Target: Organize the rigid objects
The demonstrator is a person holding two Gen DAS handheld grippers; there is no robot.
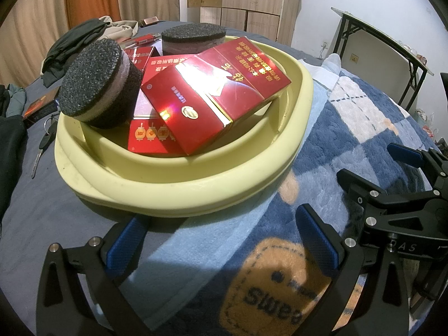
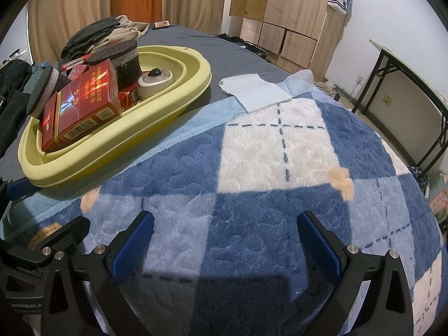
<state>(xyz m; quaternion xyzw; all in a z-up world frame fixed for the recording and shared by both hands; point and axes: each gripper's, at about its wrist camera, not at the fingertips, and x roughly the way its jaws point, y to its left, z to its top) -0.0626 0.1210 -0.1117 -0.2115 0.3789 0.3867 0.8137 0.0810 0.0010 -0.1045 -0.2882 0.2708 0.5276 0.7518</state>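
Progress: appears near complete. The yellow basin (image 1: 196,179) on the bed holds the large red carton (image 1: 212,95), smaller red boxes (image 1: 151,137) and two dark sponge pucks (image 1: 95,84). Remaining, by judgement: a red pen (image 1: 144,40) and keys (image 1: 42,142) lie outside it.

Left gripper (image 1: 224,246) and right gripper (image 2: 224,246): jaws spread, empty.

Only the right wrist view shows a white round device (image 2: 156,82) behind the carton.
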